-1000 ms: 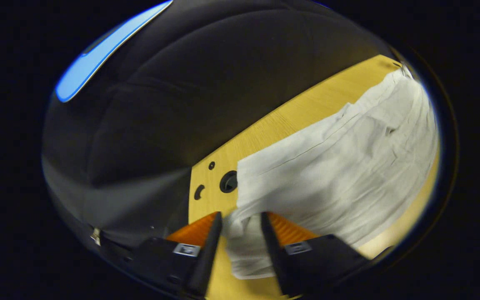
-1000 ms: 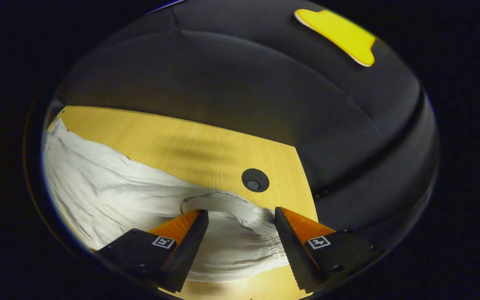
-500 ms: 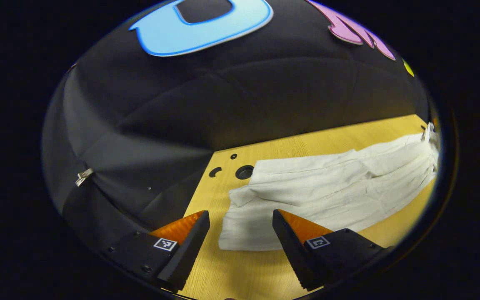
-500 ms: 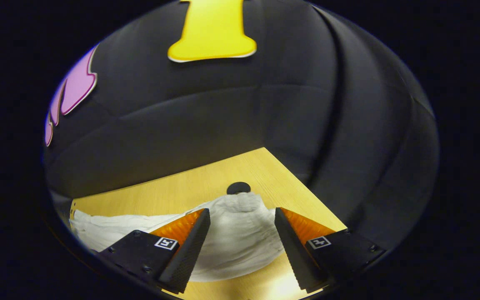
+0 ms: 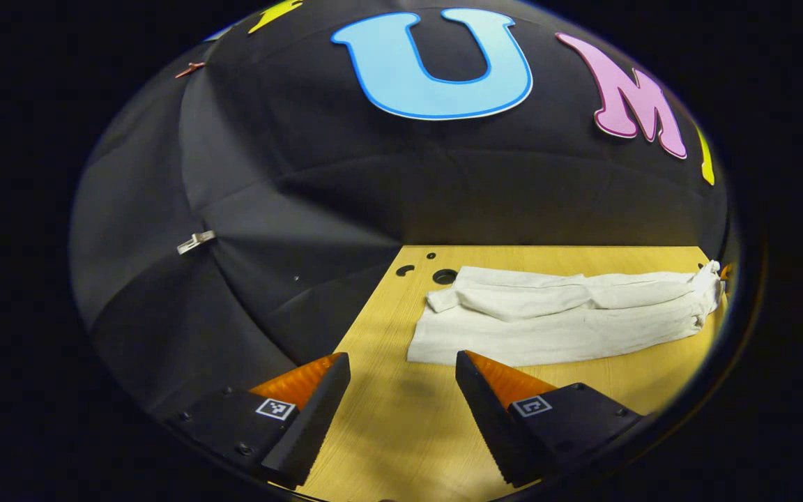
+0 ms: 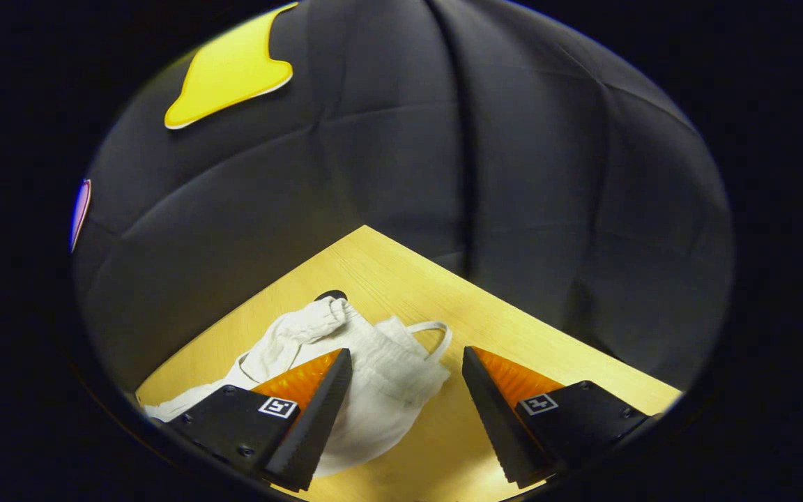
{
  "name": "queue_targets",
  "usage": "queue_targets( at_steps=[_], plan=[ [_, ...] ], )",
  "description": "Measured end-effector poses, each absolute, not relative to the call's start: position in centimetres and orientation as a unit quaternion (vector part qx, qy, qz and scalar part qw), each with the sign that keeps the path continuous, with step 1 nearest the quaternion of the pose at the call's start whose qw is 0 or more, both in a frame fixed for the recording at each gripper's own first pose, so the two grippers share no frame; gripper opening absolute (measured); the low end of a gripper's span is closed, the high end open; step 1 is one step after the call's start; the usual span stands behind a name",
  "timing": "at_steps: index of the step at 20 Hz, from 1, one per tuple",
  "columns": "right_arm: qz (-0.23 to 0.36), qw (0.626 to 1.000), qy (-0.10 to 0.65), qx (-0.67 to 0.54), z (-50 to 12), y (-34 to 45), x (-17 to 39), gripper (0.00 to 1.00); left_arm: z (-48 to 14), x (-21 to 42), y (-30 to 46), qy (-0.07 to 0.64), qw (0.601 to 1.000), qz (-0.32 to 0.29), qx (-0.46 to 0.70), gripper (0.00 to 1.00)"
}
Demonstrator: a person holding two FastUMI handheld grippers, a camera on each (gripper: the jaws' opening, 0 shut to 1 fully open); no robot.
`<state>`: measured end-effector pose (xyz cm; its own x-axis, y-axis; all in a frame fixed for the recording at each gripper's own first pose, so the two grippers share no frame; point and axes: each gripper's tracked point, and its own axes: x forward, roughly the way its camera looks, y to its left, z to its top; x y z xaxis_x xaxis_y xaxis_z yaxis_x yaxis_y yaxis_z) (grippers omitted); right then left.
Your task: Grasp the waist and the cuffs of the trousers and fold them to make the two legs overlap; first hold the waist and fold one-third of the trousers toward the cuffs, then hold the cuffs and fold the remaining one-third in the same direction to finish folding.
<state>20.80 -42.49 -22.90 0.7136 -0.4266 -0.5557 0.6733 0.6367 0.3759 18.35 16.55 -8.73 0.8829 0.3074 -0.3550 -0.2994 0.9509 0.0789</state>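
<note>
White trousers (image 5: 562, 317) lie in a long strip on a wooden table (image 5: 401, 425), legs laid one over the other, cuff end nearer the left gripper (image 5: 401, 390), which hovers over bare wood with its jaws wide apart and nothing between them. In the right gripper view, the right gripper (image 6: 405, 387) is likewise spread and empty above the bunched waist (image 6: 373, 362), whose drawstring loop (image 6: 436, 335) seems to lie loose on the table.

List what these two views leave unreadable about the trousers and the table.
- Left gripper view: the far end of the trousers is cut by the image edge.
- Right gripper view: the right tool has a finger covering part of the waist; the legs run off the lower left.
- Table: its near edge is out of frame.
</note>
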Motion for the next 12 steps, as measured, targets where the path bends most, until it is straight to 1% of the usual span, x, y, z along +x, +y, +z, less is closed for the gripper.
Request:
queue_targets(
  at_steps=[5,10,11,12],
  plan=[
    [-0.302,0.878,0.218,0.299,-23.6,-42.0,21.1,0.99,-10.6,16.1,15.5,0.216,0.962,0.169,0.001,0.97],
    [-0.308,0.881,0.218,0.285,-23.4,-42.2,21.2,0.99,-12.1,15.6,11.4,0.226,0.964,0.138,0.003,0.98],
    [-0.311,0.880,0.221,0.283,-23.2,-42.4,20.8,0.84,-12.6,15.3,10.5,0.231,0.963,0.136,-0.010,0.98],
    [-0.313,0.878,0.225,0.284,-23.2,-42.8,20.7,0.91,-13.0,15.2,9.2,0.236,0.963,0.129,-0.031,0.97]
  ],
)
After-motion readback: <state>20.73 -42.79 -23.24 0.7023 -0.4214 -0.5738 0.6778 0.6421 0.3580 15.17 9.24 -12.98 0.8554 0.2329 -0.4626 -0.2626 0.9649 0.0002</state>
